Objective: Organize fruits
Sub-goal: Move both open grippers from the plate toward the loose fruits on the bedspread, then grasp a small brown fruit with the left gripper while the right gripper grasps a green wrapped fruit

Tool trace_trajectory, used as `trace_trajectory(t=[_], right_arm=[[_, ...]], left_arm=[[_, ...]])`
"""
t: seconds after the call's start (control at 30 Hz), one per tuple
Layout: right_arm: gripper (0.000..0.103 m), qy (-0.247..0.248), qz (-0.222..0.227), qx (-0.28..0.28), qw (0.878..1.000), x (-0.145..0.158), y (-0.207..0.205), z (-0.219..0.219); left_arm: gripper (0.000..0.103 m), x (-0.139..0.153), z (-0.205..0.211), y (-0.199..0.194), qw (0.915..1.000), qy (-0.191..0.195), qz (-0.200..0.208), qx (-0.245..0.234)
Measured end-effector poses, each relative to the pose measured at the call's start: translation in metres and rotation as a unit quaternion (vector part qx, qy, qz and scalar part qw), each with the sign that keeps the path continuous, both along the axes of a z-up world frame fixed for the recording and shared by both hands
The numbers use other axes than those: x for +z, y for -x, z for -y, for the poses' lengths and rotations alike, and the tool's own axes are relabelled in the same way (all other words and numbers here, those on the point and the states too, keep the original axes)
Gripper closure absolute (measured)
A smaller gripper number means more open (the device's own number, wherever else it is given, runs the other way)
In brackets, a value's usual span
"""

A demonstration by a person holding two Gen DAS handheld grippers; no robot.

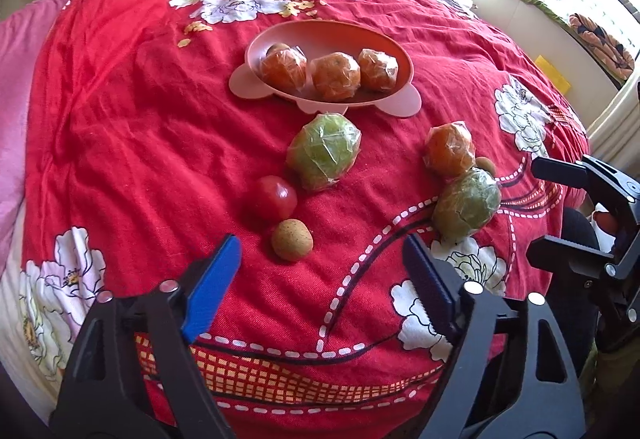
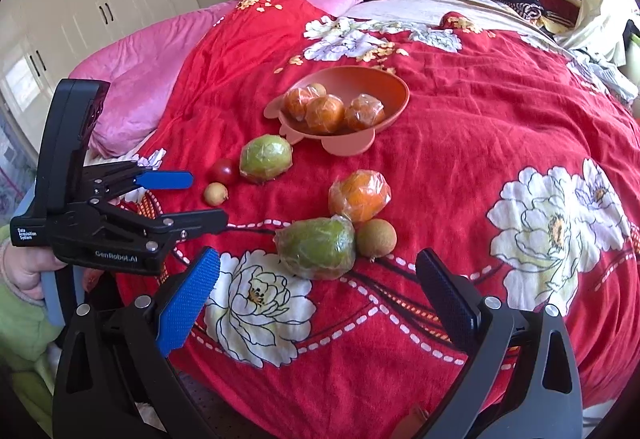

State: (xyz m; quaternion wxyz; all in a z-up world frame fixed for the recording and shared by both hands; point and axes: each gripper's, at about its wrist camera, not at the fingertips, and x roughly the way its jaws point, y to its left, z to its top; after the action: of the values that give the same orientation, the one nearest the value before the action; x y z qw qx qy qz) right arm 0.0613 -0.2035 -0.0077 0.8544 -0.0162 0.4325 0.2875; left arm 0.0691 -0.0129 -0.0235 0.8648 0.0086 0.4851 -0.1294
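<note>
We catalogue, left to right, with the bowl (image 1: 280, 39) as landmark, all lying on a bed under a red woven bedspread (image 1: 140, 119) printed with white flowers.

Left gripper (image 1: 322, 259): black frame, blue ribbed fingers (image 1: 212, 291) apart, nothing between them, below the bowl.

One smooth red tomato (image 1: 275, 197) and one small rough tan round fruit (image 1: 292, 240), below the bowl.

One pink-orange oval plastic bowl with lobed feet, holding three film-wrapped oranges (image 1: 335, 76) and one small brown fruit (image 1: 277, 48).

Two film-wrapped green fruits: one (image 1: 323, 150) just below the bowl, one (image 1: 466, 204) lower right.

One wrapped orange (image 1: 450, 148) and one small brown fruit (image 1: 487, 164), lower right of the bowl, touching the second green fruit.

Right gripper (image 2: 318, 271): fingers apart, empty.
</note>
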Motion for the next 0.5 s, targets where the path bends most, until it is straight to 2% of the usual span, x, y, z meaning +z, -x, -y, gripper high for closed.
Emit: trace_trajectory(t=[0.03,0.33,0.4,0.43,0.5], right_arm=[[0.005,0.0,-0.003,-0.001,1.0,-0.002,0.001,0.0],[0.006,0.0,-0.012,0.01,1.0,-0.011,0.002,-0.004],[0.012,0.001,-0.015,0.013,1.0,-0.013,0.002,-0.006],[0.021,0.002,-0.016,0.016,1.0,-0.014,0.001,-0.007],[0.023,0.003,-0.017,0.019,1.0,-0.016,0.0,-0.01]], left_arm=[[0.037,0.0,0.0,0.0,1.0,0.002,0.0,-0.002],[0.048,-0.002,-0.003,-0.001,0.9999,0.009,-0.005,-0.006],[0.048,-0.003,-0.003,-0.002,0.9999,0.01,-0.007,-0.004],[0.049,-0.004,-0.004,-0.003,0.9999,0.008,-0.009,-0.003],[0.049,-0.005,-0.003,-0.003,0.9999,0.008,-0.011,-0.003]])
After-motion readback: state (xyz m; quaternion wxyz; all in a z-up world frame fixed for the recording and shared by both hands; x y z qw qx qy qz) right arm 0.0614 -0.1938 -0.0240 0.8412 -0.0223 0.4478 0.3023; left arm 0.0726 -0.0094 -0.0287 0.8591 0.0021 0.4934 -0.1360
